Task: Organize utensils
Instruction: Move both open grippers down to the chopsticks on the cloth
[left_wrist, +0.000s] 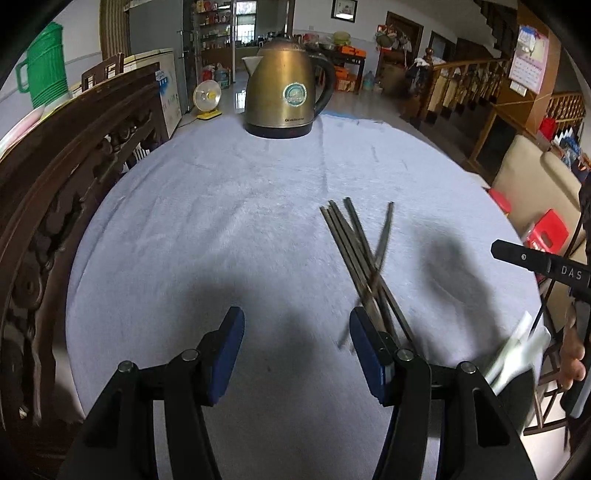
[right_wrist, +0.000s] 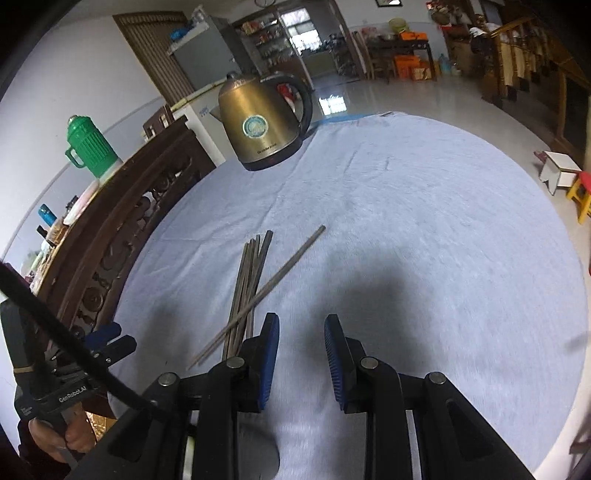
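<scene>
A bundle of dark metal chopsticks (left_wrist: 364, 254) lies on the pale blue cloth (left_wrist: 221, 221) of a round table, right of centre in my left wrist view and left of centre in my right wrist view (right_wrist: 251, 280). They are thin, square-ended and dull grey, most of them lying side by side and fanning slightly at the far ends. One stray chopstick (right_wrist: 273, 284) crosses the bundle at an angle, its far end pointing to the upper right of the right wrist frame.

My left gripper (left_wrist: 297, 349) hangs over the cloth with its blue-padded fingers (left_wrist: 231, 343) spread wide, nothing between them; the near ends of the bundle run just behind the right-hand pad. My right gripper (right_wrist: 301, 356) is parted more narrowly and is likewise empty, the chopsticks' near ends passing just beside its left-hand pad (right_wrist: 269, 354).

A brass-coloured electric kettle (left_wrist: 286, 92) with a black handle stands at the far edge of the table, in the upper centre of the left wrist frame. A carved dark wooden chair back (left_wrist: 66, 177) curves along the left side, and a green thermos jug (right_wrist: 90, 146) stands behind it.
</scene>
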